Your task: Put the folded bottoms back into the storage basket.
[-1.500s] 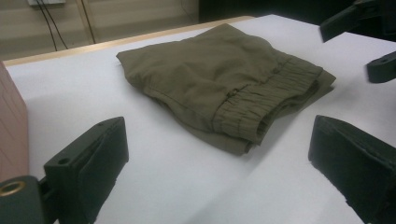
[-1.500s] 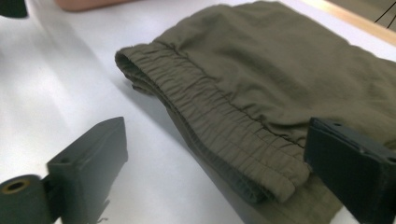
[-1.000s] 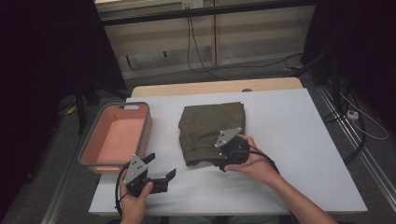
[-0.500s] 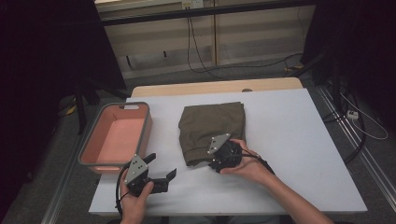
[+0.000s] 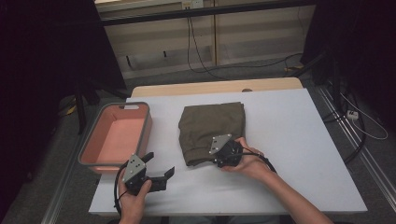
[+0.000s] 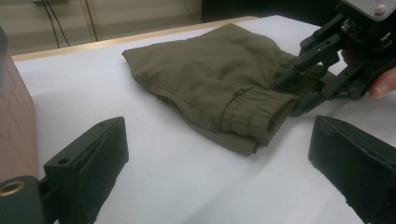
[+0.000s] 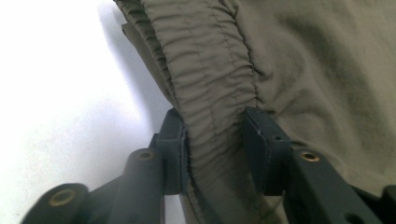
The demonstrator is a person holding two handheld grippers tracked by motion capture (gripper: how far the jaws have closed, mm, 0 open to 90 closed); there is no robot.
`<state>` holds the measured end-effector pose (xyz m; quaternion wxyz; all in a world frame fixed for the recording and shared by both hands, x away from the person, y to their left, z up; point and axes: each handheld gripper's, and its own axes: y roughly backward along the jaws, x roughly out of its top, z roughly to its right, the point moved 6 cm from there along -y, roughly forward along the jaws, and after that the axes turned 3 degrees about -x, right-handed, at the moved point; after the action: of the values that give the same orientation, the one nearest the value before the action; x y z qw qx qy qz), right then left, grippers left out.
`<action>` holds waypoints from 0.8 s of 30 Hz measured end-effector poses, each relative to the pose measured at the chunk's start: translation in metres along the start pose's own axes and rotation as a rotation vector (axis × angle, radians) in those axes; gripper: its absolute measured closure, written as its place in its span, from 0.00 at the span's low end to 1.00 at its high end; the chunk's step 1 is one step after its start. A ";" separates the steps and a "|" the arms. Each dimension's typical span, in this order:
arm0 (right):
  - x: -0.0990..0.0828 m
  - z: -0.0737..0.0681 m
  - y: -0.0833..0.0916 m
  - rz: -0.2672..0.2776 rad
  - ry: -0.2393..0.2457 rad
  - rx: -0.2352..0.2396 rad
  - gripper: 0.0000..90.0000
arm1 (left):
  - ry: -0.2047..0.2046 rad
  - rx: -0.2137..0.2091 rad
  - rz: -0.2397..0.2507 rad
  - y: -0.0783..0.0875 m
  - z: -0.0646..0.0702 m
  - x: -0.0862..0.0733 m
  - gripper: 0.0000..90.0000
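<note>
Here we start at the left, where a pink tub (image 5: pixel 88 150) sits on the white table (image 5: pixel 299 140). Near its front corner the left gripper (image 5: pixel 158 164) hovers over bare table, its 2 jaws standing wide apart with nothing between them. To the right, the folded olive trousers (image 5: pixel 210 128) lie at the table's middle, near the tub but not touching it. At their near right corner we see the right gripper (image 7: pixel 215 140); its jaws have just been closing, and the 2 pads now press on the elastic cuff (image 7: pixel 212 100) from both sides.
</note>
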<state>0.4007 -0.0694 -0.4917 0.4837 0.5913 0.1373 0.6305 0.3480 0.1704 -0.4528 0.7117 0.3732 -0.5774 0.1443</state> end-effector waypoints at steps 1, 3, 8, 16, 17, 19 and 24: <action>0.000 0.000 0.000 0.002 0.004 -0.004 0.72 | -0.003 0.003 0.002 0.000 0.000 0.000 0.06; 0.000 -0.002 0.000 0.004 0.040 -0.024 0.79 | -0.011 0.002 0.002 0.001 0.000 0.001 0.05; 0.003 -0.001 0.001 -0.008 0.054 -0.024 0.91 | -0.003 -0.001 -0.004 0.000 0.000 0.000 0.05; 0.004 0.007 0.006 0.011 -0.021 0.037 0.93 | 0.006 0.000 -0.001 0.000 -0.002 -0.001 0.05; 0.004 0.008 0.007 0.018 -0.029 0.039 0.93 | 0.006 0.000 -0.001 0.000 -0.002 -0.001 0.05; 0.004 0.010 0.011 0.037 -0.043 0.044 0.93 | -0.002 0.001 -0.003 0.001 -0.002 -0.001 0.05; 0.007 0.010 0.022 0.067 -0.058 0.055 0.93 | 0.001 0.006 -0.020 -0.001 -0.002 -0.001 0.05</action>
<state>0.4007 -0.0784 -0.4686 0.4499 0.6266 0.1207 0.6248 0.3498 0.1714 -0.4544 0.7123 0.3811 -0.5727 0.1391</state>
